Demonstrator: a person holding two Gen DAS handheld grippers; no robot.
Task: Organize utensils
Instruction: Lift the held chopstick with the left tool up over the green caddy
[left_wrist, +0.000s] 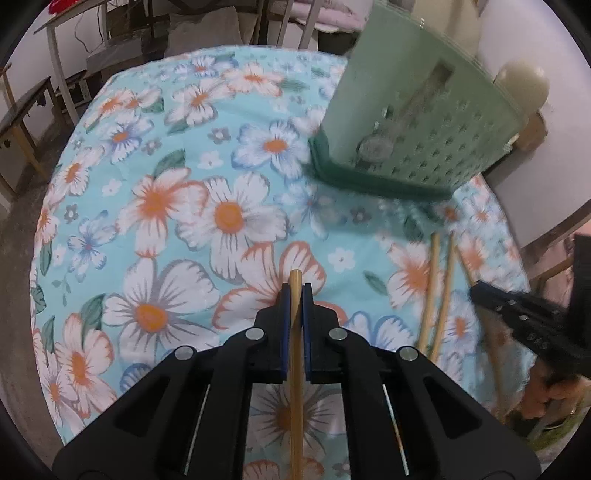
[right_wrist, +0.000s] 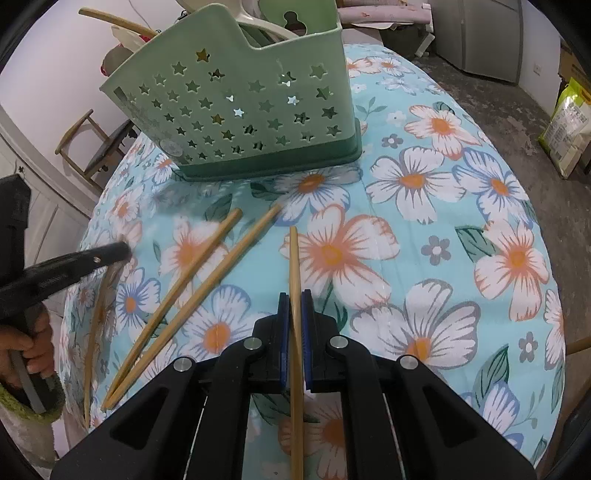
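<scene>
Utensil basket (right_wrist: 243, 107) at the table's (right_wrist: 424, 258) far side; two loose chopsticks (right_wrist: 184, 295) before it

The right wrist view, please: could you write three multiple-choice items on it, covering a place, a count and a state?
1. Where does the green holder stand?
A. on the floral cloth
B. on the floor
C. on a chair

2. How many loose chopsticks lie side by side on the cloth between the grippers?
A. none
B. two
C. five

3. The right gripper is:
A. wide open
B. shut on a chopstick
C. shut on a spoon

Answers: 1 A, its base sits on the cloth; 2 B, a pair lies crossing at the near end; 3 B, blue pads clamp the stick.
</scene>
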